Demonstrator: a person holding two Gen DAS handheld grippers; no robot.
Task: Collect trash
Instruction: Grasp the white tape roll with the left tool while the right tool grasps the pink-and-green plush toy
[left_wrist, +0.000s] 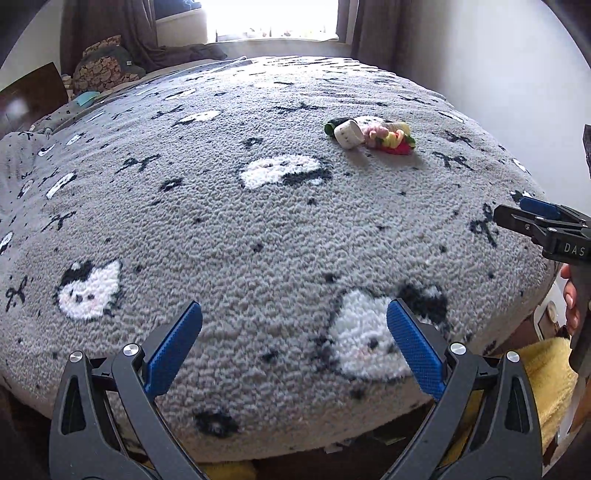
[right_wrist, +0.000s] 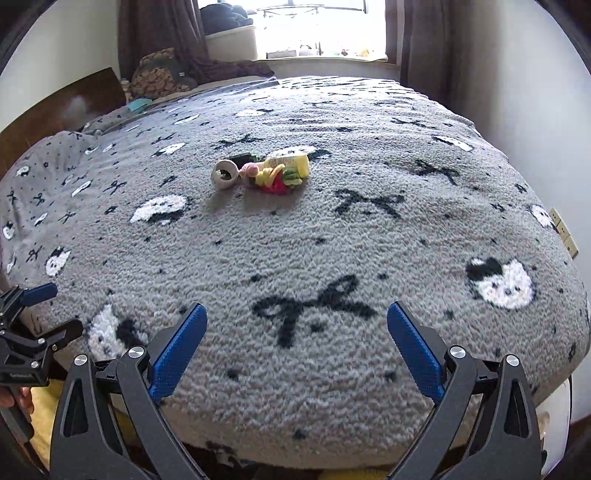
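Grey fleece blanket with white cat faces and black bows covers a bed below a bright window.

Left wrist view: the left gripper, black with blue ribbed pads, hangs over the near edge of the blanket at 6 o'clock, jaws spread wide and holding nothing. The task's thing, a small heap of trash, lies well apart at 1 o'clock: a white paper cup on its side touches a crumpled pink, yellow and red wrapper bundle, with a dark green scrap behind the cup. The right gripper enters at 3 o'clock, jaws apart.

Right wrist view: the right gripper also hangs at 6 o'clock, jaws spread wide and empty. The same heap sits at 12 o'clock, mid-blanket; the cup's mouth faces the camera and a pale yellow bottle-like item lies behind the wrappers. The left gripper shows at 9 o'clock.

Risks, as judged: the pieces touch, so closing on one may scatter the others; the light cup may roll or crush; pads lowered too deep may pinch the looped pile and lift the blanket with the trash.
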